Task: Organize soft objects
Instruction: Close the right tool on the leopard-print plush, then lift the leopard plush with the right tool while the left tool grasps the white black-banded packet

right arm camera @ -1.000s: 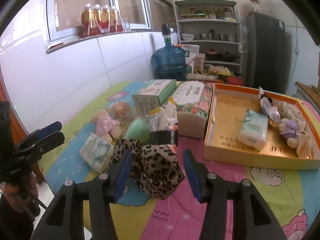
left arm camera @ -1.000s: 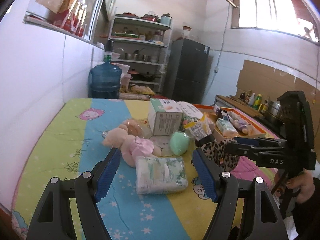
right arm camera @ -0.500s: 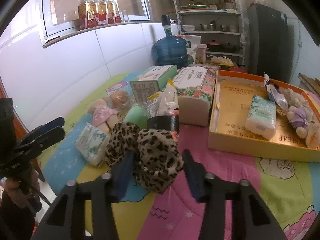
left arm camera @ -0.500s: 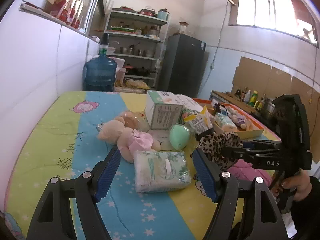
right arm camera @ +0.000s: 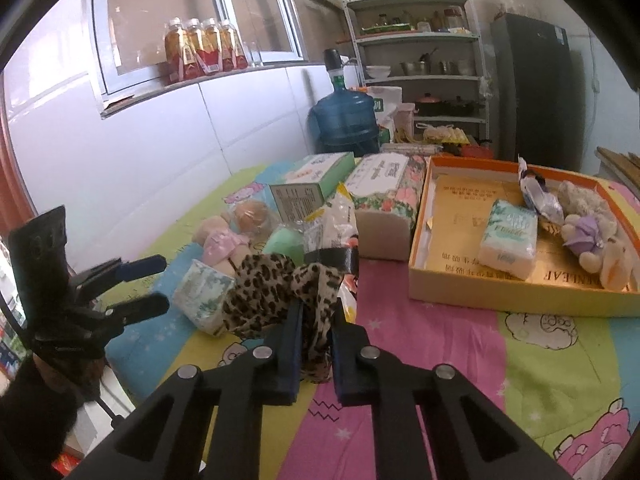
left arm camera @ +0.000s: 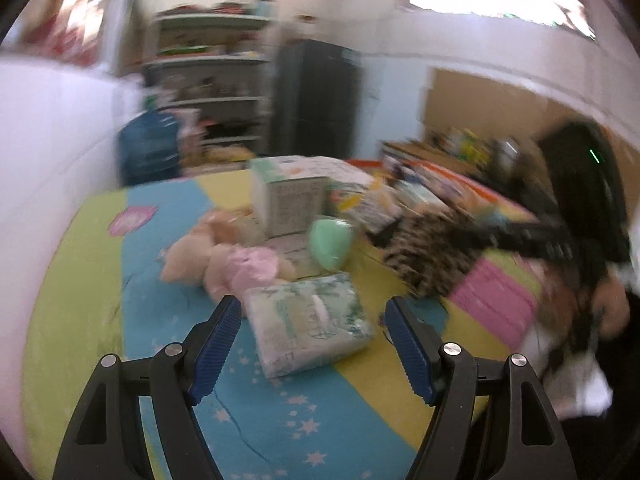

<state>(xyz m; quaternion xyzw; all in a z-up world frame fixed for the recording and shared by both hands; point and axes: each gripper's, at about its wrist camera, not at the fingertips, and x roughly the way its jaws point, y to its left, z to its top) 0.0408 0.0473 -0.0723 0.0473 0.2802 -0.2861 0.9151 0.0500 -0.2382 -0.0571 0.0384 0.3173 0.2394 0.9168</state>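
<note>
Left wrist view, blurred: the left hand-held gripper [left arm camera: 312, 320] is hanging wide open over the tissue pack [left arm camera: 308, 330], lying near the bed's [left arm camera: 80, 280] near edge, long axis slanting toward the far right.

Right wrist view: the right hand-held gripper [right arm camera: 316, 320], jaws just closing, is pinching the leopard-print cloth [right arm camera: 276, 292], which is bunching leftward beside the orange box [right arm camera: 520, 296].
</note>
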